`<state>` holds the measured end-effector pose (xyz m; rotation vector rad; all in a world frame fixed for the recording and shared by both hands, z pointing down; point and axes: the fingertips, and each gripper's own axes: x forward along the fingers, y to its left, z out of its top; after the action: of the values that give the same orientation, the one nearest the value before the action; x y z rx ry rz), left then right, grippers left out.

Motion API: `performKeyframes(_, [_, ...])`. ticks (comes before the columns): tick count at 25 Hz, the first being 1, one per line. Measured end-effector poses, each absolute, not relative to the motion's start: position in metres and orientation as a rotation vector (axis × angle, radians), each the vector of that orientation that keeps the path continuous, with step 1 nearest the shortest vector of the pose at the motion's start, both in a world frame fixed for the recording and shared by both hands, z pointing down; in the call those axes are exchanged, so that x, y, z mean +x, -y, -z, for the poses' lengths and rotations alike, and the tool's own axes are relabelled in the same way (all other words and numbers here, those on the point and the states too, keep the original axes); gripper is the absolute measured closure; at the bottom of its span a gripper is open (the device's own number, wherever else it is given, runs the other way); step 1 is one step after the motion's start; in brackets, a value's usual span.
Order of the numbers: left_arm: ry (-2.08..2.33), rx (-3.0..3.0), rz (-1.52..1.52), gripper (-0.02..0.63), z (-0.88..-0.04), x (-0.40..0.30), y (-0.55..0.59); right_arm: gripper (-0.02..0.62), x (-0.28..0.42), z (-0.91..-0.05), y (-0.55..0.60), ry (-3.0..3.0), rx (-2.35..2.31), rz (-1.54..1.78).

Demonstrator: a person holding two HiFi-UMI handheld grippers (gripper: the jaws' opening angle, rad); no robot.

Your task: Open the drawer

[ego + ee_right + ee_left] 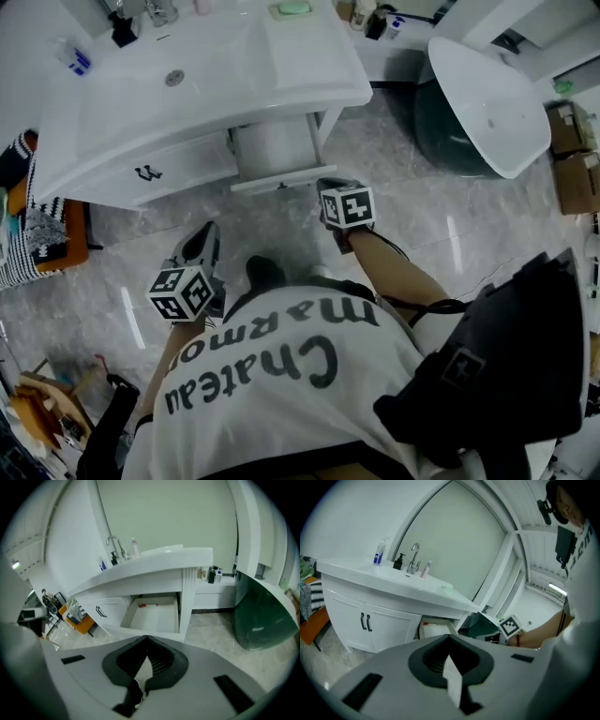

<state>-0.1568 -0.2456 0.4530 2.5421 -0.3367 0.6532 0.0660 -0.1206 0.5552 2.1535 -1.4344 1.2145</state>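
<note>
The white vanity [216,84] has its drawer [277,150] pulled out under the counter's right end, front panel [281,179] toward me. In the right gripper view the drawer [157,615] stands open below the counter, with a small red item [149,605] at its back. My right gripper [328,186] hangs just right of the drawer's front, jaws shut and empty [146,640]. My left gripper [201,240] sits lower left, away from the vanity, jaws shut with nothing held [450,639]. From the left gripper view only a part of the drawer [436,629] shows.
Left of the drawer are two cabinet doors with black handles [147,172]. A dark green and white bathtub [487,103] stands at the right. An orange stool with striped cloth [42,234] is at the left, cardboard boxes [574,178] at the far right. Marble floor [450,234] lies between.
</note>
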Motion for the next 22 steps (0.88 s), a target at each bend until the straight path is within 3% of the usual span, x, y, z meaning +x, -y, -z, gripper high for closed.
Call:
performKeyframes(9, [0.293, 2.623, -0.458, 0.601, -0.398, -0.100, 0.168, 0.584, 0.101, -0.416, 0.072, 1.847, 2.371, -0.960])
performKeyframes(22, [0.431, 2.623, -0.371, 0.601, -0.384, -0.093, 0.119, 0.584, 0.085, -0.372, 0.027, 2.012, 2.173, -0.622])
